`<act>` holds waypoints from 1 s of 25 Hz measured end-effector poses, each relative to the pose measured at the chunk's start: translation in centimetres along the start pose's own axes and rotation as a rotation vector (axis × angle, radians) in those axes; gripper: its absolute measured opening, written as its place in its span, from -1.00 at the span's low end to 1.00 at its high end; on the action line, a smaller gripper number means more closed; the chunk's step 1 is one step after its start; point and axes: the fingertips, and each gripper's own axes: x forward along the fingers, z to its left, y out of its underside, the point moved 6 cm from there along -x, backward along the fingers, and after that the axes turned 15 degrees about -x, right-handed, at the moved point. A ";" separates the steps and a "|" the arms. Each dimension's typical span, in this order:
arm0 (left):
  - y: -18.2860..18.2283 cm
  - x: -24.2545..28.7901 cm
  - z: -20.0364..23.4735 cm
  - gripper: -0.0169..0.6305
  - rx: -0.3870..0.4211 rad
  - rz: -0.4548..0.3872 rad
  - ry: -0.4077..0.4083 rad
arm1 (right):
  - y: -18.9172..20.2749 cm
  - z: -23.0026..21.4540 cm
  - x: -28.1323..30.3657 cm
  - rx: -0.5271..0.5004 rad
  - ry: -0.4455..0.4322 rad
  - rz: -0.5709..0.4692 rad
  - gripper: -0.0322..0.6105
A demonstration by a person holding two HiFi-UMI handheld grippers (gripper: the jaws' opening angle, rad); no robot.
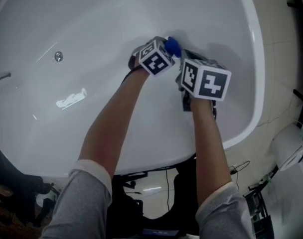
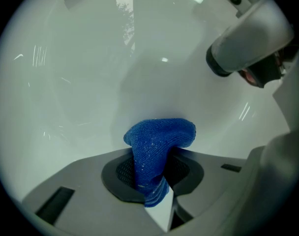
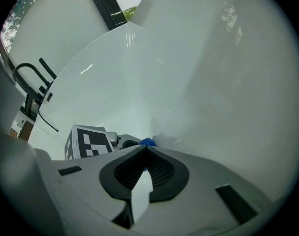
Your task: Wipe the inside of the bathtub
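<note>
A white bathtub (image 1: 91, 44) fills the head view. My left gripper (image 1: 164, 54) reaches into it near the middle, shut on a blue cloth (image 1: 172, 46). In the left gripper view the blue cloth (image 2: 157, 146) bulges out from between the jaws of my left gripper (image 2: 152, 178) and rests against the tub's inner wall (image 2: 90, 82). My right gripper (image 1: 191, 91) hangs just to the right of the left one, its tips hidden under its marker cube. In the right gripper view my right gripper (image 3: 145, 154) is shut with nothing in it, close to the tub wall (image 3: 213, 82); the left gripper (image 3: 90, 141) and a bit of cloth (image 3: 148, 142) show beyond.
A round metal fitting (image 1: 58, 56) sits on the tub's left slope. The tub rim (image 1: 258, 59) curves down the right side, with tiled floor (image 1: 283, 34) beyond. A dark metal rack (image 3: 31, 90) stands outside the tub. Cables and dark equipment (image 1: 156, 198) lie below the near rim.
</note>
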 end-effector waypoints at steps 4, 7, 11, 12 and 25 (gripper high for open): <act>1.1 1.0 0.5 -0.68 -0.016 0.019 -0.011 | 0.3 0.1 1.2 -0.007 -0.020 0.018 -0.88; 2.0 2.0 0.9 -0.68 -0.013 0.038 -0.008 | 0.7 0.3 2.2 -0.029 -0.027 0.030 -0.88; 3.1 2.9 1.6 -0.68 -0.001 0.061 -0.012 | 0.7 0.7 3.7 -0.064 -0.030 0.042 -0.88; 3.4 3.2 1.7 -0.68 -0.001 0.063 -0.013 | 0.8 0.8 4.0 -0.076 -0.032 0.043 -0.88; 5.9 5.8 2.5 -0.68 0.011 0.113 -0.040 | 1.9 1.5 5.6 -0.058 -0.078 0.063 -0.88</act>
